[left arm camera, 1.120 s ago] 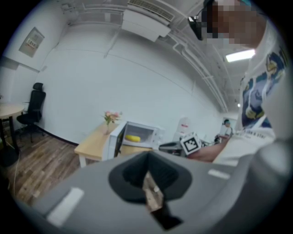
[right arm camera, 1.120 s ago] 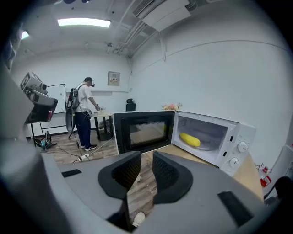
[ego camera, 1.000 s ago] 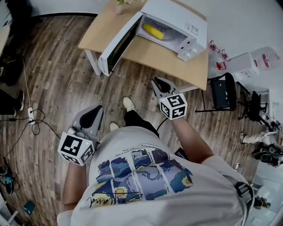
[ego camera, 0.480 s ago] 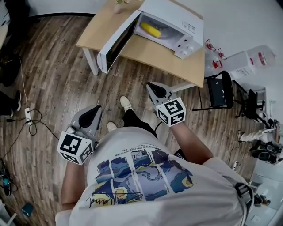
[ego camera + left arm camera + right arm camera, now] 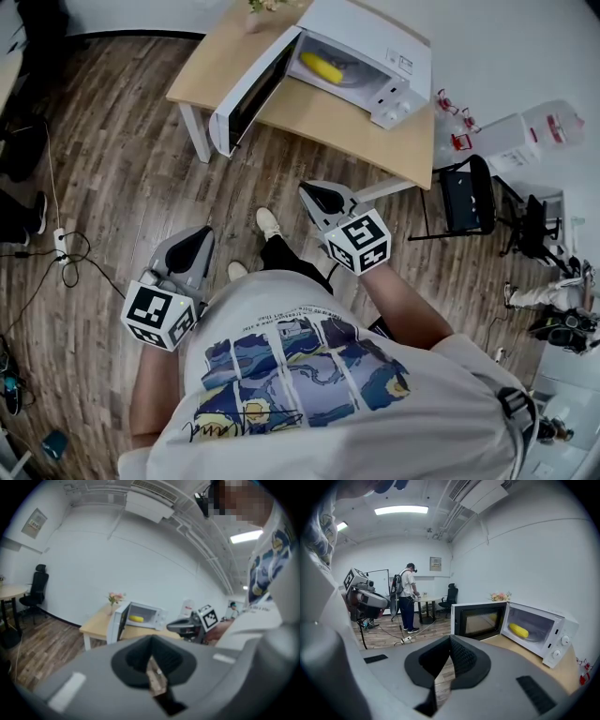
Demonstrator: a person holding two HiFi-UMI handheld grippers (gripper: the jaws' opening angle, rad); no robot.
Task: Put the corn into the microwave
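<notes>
Head view: grey right gripper [image 5: 315, 195] and grey left gripper [image 5: 195, 238], jaws pressed together on nothing, hang near the body. At 12 o'clock, the yellow corn cob [image 5: 322, 67] lies inside the white microwave [image 5: 375, 36], its door [image 5: 246, 96] open, on the light wooden table [image 5: 328, 114]. The placing appears done, which would explain the empty jaws.

Corn [image 5: 322, 67]: bare yellow cob, lying on its side inside the cavity, on the pale round plate [image 5: 533, 637] at the cavity floor.
Microwave [image 5: 370, 33]: white box with two knobs on a control panel at the right of its front; stands upright on the light wooden bench [image 5: 328, 117].
Door [image 5: 246, 97]: white frame, dark window, swung wide open on its left hinge.
</notes>
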